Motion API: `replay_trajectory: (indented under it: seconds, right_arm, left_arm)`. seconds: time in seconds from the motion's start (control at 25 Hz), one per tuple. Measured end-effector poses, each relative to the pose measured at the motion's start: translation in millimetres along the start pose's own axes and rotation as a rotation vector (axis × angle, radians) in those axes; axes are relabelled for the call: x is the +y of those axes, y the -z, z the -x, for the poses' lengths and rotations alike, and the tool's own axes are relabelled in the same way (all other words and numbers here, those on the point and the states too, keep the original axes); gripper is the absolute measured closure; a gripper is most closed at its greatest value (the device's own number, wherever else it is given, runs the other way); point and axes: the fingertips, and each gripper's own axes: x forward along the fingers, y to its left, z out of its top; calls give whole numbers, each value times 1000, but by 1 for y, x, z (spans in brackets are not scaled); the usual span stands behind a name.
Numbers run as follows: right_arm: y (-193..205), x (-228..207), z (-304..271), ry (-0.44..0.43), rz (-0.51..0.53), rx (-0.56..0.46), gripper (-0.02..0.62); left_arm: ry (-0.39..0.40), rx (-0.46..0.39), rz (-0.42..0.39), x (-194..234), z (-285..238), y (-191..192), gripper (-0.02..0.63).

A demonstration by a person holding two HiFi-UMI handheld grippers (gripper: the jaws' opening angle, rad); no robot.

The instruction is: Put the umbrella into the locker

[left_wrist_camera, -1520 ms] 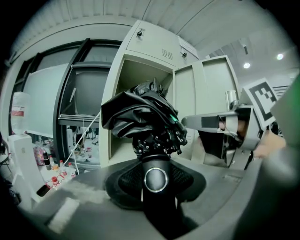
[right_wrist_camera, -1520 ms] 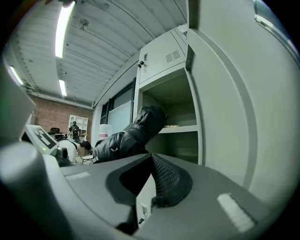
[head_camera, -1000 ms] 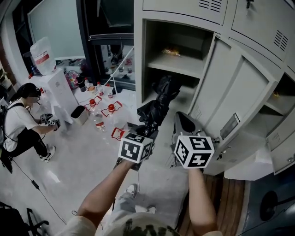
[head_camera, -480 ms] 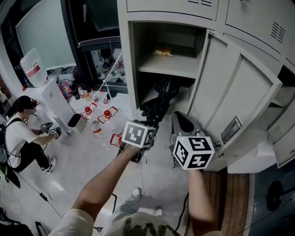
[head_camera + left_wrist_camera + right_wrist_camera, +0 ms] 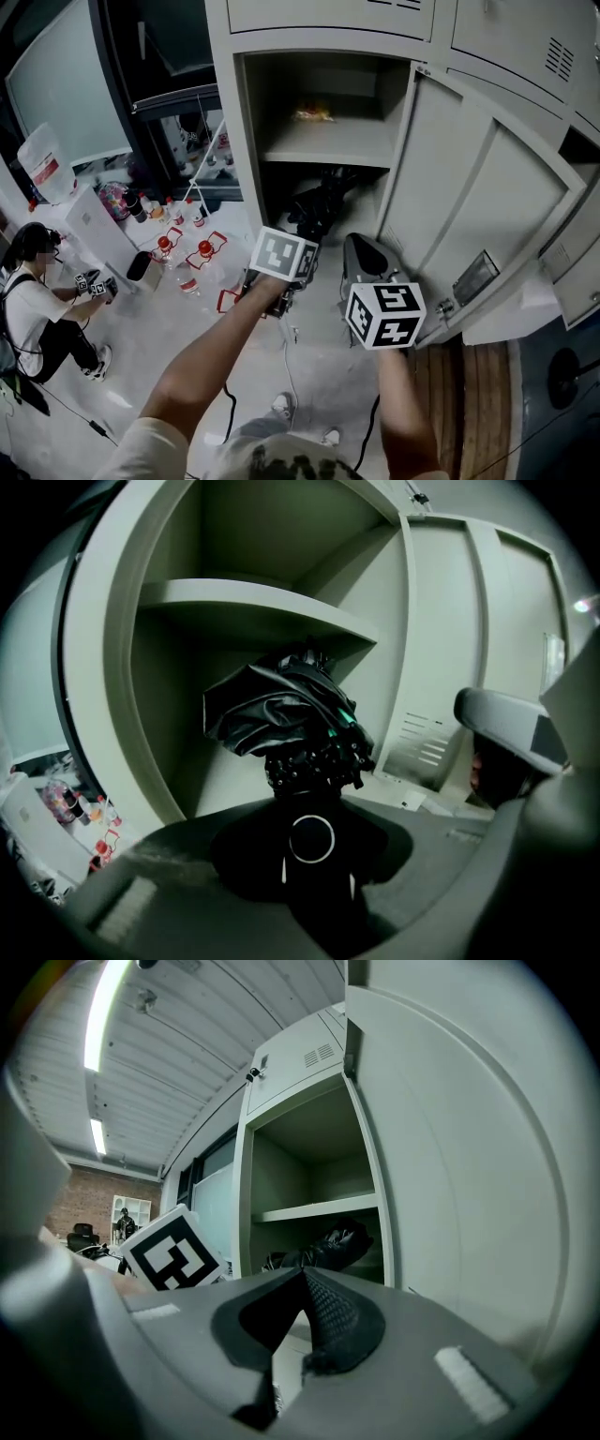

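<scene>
Left gripper (image 5: 311,844): grey moulded shell, smooth and matt. Right gripper (image 5: 286,1312): same grey shell; one black pad (image 5: 337,1321) is cross-hatched, and pale ribbed strips (image 5: 473,1377) are set behind the jaws. A white cube (image 5: 384,314) with black square markers is mounted at the rear of each. A short pale sleeve (image 5: 141,450) is worn on the left arm.

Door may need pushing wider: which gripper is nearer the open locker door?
Right. The right gripper sits just beside the door's inner face; the left gripper is farther left, holding the umbrella at the opening.

Locker door (image 5: 469,202) rt, shelf (image 5: 323,150) above.
</scene>
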Motion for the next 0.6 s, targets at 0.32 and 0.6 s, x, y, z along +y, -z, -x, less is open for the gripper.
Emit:
replay_trajectory:
  seconds: [0.32, 0.6]
  right_arm:
    - [6, -15, -10, 66, 4, 14, 604]
    - [7, -31, -16, 113, -3, 12, 604]
  left_arm:
    - [13, 20, -80, 9, -23, -29, 471]
    - [-22, 42, -188, 21, -41, -52, 471]
